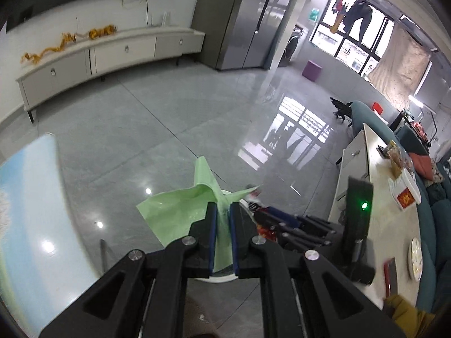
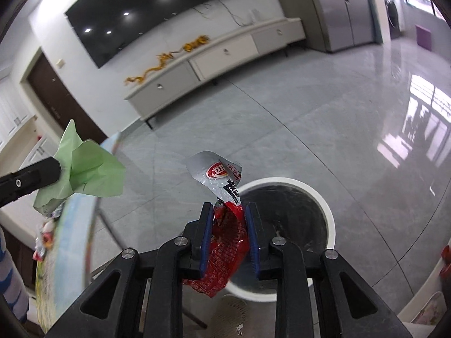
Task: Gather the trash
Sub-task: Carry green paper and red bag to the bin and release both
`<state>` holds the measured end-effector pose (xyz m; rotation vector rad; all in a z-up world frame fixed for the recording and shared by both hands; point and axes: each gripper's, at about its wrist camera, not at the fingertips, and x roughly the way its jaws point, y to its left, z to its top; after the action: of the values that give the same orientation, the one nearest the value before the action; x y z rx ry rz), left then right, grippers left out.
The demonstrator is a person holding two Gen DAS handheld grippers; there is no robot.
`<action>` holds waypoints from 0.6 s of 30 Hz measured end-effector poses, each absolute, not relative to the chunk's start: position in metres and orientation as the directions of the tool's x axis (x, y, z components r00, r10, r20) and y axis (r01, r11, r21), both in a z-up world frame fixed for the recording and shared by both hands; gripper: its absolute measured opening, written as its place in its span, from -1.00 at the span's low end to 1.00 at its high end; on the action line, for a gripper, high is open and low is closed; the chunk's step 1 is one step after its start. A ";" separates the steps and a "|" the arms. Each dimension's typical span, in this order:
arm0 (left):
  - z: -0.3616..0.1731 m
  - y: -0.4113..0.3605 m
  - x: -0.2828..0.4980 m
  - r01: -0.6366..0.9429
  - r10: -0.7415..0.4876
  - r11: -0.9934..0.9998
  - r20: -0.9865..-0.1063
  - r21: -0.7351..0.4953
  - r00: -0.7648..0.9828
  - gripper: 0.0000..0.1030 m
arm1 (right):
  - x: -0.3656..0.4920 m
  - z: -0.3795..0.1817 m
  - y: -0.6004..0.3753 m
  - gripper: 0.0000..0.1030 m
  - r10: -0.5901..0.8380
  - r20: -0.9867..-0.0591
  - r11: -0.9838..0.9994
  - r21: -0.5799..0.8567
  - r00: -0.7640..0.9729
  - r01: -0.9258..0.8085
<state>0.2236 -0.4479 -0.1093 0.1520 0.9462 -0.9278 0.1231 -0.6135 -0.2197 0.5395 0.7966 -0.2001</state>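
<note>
While the right gripper [image 2: 227,233] is clamped on a red and silver snack wrapper [image 2: 224,225], the wrapper is held just above the near rim of a round white trash bin [image 2: 327,211] standing on the grey tiled floor [image 2: 310,118]. A crumpled green paper sheet [image 1: 180,211] is pinched between the pads of the left gripper [image 1: 222,233]. Beside both, the curved counter [image 2: 67,242] edge is seen; beyond, wide bare floor reaches a long white cabinet [image 1: 112,53].

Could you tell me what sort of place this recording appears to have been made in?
Most likely a home living room: a large wall-mounted TV above a long low cabinet, a teal sofa beside a cluttered table, and a washing machine near the window.
</note>
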 end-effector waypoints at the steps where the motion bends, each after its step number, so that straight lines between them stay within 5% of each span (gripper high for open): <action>1: -0.114 -0.455 0.228 0.735 -0.615 0.619 -0.754 -0.278 0.233 -0.79 | 0.127 -0.224 -0.616 -0.49 0.019 -0.732 0.844 0.377 0.682 0.381; 4: -0.126 -0.469 0.237 0.723 -0.610 0.620 -0.767 -0.305 0.199 -0.78 | 0.131 -0.237 -0.627 -0.26 -0.008 -0.756 0.831 0.359 0.655 0.425; 18: -0.119 -0.417 0.213 0.697 -0.608 0.651 -0.756 -0.302 0.240 -0.72 | 0.094 -0.204 -0.596 -0.23 -0.044 -0.712 0.839 0.355 0.701 0.413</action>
<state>0.2132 -0.4173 -0.1187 0.1049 0.9822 -0.8950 0.0939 -0.5956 -0.2038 0.5259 0.7582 -0.2682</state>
